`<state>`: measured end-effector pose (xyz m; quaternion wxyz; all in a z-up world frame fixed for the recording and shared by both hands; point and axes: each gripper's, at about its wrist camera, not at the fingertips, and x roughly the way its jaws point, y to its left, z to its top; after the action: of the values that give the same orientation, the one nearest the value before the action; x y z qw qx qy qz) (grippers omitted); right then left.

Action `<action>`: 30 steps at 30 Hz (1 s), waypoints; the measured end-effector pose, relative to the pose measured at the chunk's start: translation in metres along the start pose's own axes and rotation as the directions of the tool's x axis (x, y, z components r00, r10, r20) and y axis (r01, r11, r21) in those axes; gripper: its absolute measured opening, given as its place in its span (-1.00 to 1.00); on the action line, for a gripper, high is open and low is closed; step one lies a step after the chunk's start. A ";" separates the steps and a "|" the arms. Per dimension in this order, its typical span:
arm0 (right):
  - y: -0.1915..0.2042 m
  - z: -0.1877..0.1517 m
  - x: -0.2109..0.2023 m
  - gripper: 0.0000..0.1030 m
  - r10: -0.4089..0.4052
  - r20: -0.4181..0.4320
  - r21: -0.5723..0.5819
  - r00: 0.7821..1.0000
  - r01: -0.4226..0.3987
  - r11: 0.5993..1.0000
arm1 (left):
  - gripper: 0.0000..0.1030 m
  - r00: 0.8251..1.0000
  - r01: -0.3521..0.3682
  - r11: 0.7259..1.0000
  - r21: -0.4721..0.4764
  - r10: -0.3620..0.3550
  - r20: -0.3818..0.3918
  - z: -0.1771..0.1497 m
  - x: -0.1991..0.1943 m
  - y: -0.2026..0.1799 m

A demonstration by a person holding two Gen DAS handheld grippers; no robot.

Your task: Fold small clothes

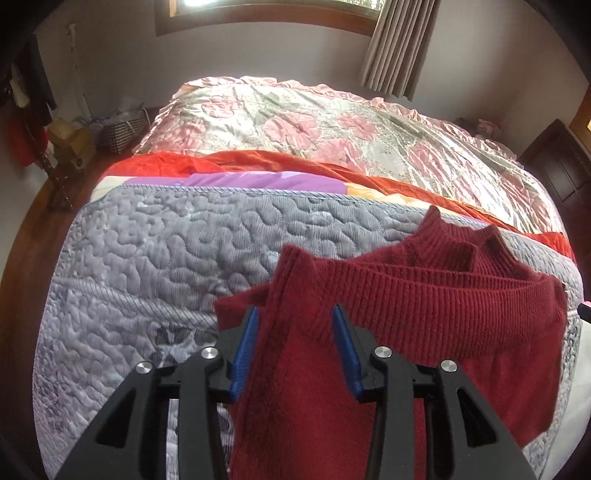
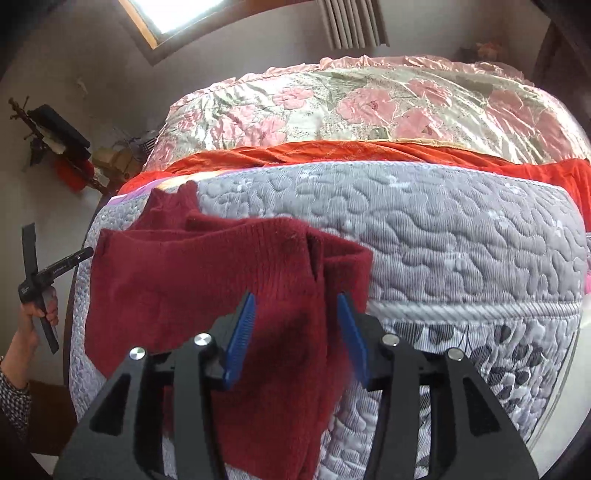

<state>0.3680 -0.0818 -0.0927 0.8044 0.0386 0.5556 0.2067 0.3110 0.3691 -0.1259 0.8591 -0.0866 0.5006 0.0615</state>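
On the grey quilt (image 1: 155, 258) at the near end of the bed, a dark red sweater (image 1: 424, 295) is held up off the cover, ribbed collar twd the far side. Left gripper (image 1: 295, 314): blue pads apart w/ a bunch of sweater running down betw them; pads look to sit beside the knit, but can't tell if they actually pinch it. Right gripper (image 2: 295, 299): same story, pads spread, a fold of sweater (image 2: 207, 266) hanging betw them, grip not clear. In the right view, a hand (image 2: 37, 317) at far left edge holds the other tool's black handle. Beyond the quilt: orange sheet (image 1: 258, 158), then pink floral cover (image 1: 332, 122). Window (image 1: 266, 14) and curtain (image 1: 399, 44) on the back wall.
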 end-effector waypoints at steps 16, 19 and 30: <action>0.010 -0.158 0.020 -0.90 0.054 -0.236 0.039 0.970 -0.046 0.998 | -0.06 0.991 -0.082 0.994 0.073 0.089 -0.096 -0.135 -0.022 -0.018; 0.008 -0.153 0.002 -0.91 0.080 -0.222 0.046 0.972 -0.072 0.996 | -0.06 0.994 -0.052 0.998 0.034 0.055 -0.097 -0.132 -0.029 -0.018; 0.000 -0.172 0.047 -0.91 0.004 -0.333 0.018 0.943 0.002 1.000 | -0.05 0.982 -0.038 0.998 0.055 0.048 -0.182 -0.150 -0.003 -0.018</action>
<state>0.2254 -0.0930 -0.1997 0.6986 0.0105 0.6852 0.2058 0.1850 0.3203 -0.1940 0.8098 -0.0588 0.5807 0.0589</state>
